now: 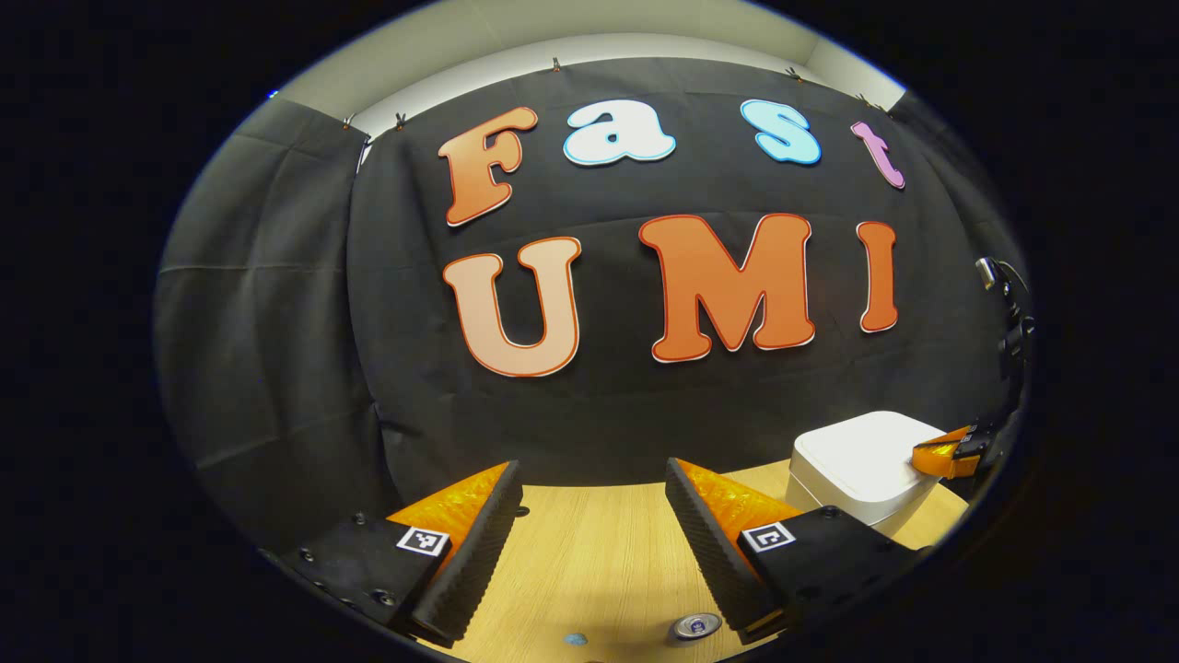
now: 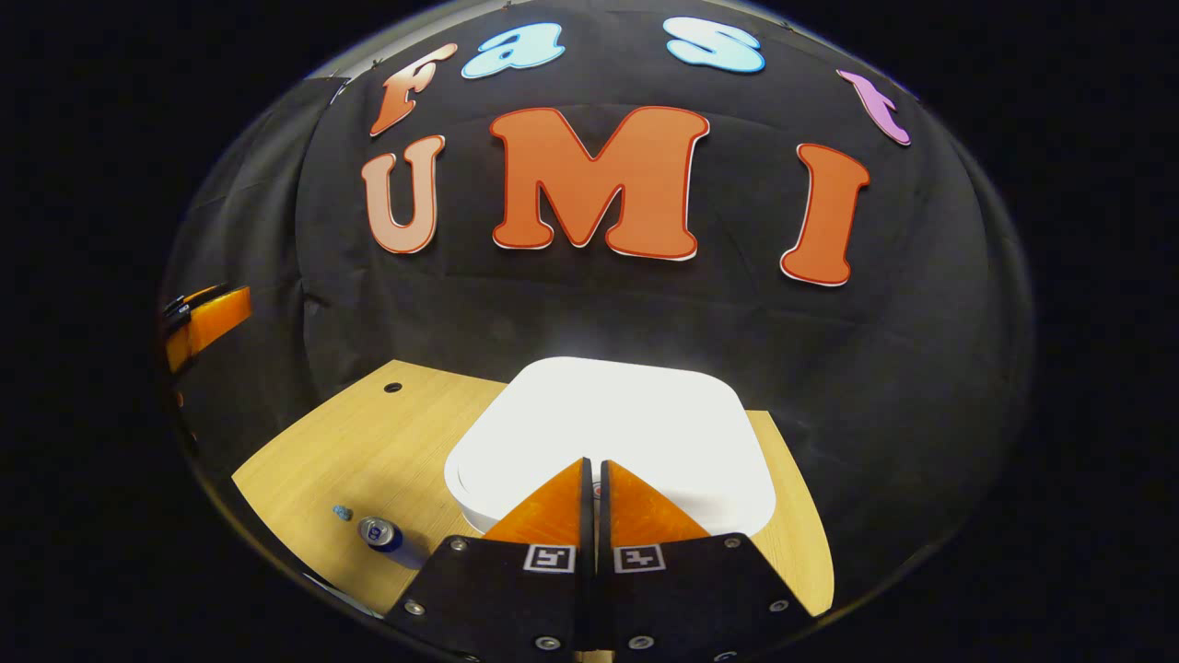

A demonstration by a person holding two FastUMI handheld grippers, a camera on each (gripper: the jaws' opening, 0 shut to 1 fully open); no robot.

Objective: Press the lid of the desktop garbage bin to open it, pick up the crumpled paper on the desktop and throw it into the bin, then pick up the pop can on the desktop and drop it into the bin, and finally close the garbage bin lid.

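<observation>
Pressing closed right fingers (image 2: 594,470) onto the white bin's lid (image 2: 636,414), which lies flat; this fits either the opening press or the final close. My left fingers (image 1: 589,516) hang parted, empty. The can (image 2: 379,532) stands on the table (image 2: 368,442).

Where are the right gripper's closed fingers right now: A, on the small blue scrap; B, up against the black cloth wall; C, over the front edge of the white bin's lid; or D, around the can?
C. In the right gripper view the right gripper has its fingers shut together over the front edge of the closed bin lid, while the can lies apart on the table.
</observation>
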